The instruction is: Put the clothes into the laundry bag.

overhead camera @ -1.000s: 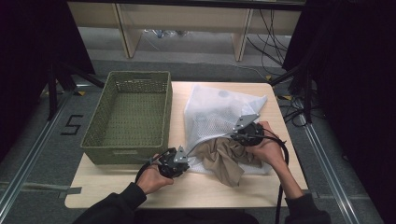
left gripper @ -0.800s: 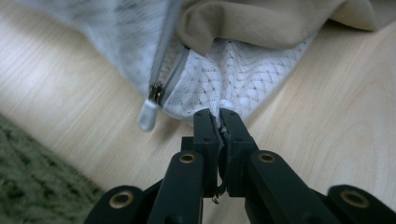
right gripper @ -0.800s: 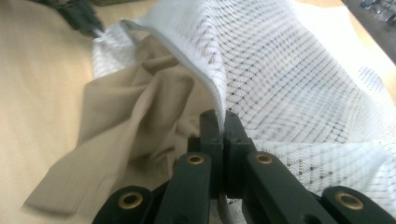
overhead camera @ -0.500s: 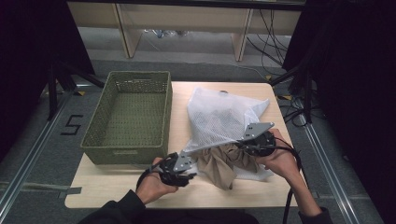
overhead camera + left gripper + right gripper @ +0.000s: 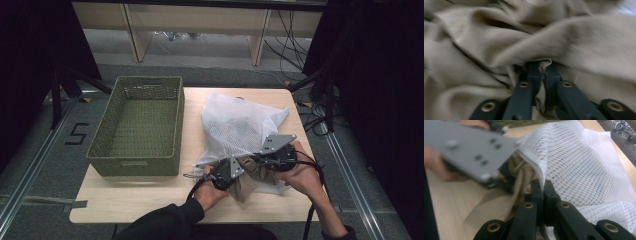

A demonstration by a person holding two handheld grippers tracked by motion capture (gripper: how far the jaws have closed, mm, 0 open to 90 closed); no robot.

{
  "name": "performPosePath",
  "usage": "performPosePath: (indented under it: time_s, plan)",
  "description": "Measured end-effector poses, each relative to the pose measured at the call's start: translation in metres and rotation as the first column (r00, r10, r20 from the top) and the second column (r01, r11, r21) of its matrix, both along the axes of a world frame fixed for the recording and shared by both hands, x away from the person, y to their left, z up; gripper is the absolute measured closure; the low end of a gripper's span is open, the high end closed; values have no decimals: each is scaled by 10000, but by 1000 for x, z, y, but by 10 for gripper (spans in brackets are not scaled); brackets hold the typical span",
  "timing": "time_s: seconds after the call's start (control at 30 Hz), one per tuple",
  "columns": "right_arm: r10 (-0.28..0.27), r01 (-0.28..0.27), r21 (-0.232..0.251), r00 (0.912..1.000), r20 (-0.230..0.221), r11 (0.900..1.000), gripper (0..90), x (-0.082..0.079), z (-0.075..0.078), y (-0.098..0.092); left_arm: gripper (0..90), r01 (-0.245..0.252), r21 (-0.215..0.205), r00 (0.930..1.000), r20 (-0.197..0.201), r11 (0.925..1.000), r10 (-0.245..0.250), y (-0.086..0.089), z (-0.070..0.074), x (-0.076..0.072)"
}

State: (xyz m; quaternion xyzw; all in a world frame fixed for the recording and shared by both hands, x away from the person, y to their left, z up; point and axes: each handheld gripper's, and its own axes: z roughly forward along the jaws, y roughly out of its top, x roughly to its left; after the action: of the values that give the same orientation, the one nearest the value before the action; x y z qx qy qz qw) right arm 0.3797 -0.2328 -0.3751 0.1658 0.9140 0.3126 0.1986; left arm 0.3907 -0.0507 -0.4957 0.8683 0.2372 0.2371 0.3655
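Moved rightward since earlier: left hand-held gripper (image 5: 239, 171) (jaws just reclosed), pinching beige cloth (image 5: 499, 45); right hand-held gripper (image 5: 260, 161), alongside, clamping white mesh bag (image 5: 579, 162) edge.

Grey floor (image 5: 45, 145), wooden shelving (image 5: 195, 20) behind, dark drapes (image 5: 380, 75) beside

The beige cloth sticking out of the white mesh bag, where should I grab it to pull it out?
Grip a raised fold of the beige cloth where it spills from the mesh bag mouth, coming from the near table edge. There it bunches into ridges jaws can pinch. The left gripper already clamps one, while the right gripper pinches the bag's rim.
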Motion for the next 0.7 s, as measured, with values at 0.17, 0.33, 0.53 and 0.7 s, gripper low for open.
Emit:
performPosePath:
  time_s: [0.17,0.33,0.53,0.7]
  plan:
    - [-48,47,-43,9999,-145,10000,900,-8,-2,2,854,-1070,-1130,9927,428,9878,1124,6,22,24]
    - [-8,1,-226,9995,-313,9997,900,-5,-12,3,616,-858,-1785,9883,-1400,9802,610,17,6,21]
    - [-132,119,-262,9988,-473,9996,900,-1,-18,-1,390,133,-1502,9725,-2281,9886,-477,47,16,-6]
    - [-197,180,-286,9980,-596,9994,900,0,-18,0,261,429,-1356,9564,-2811,9898,-800,45,13,-31]
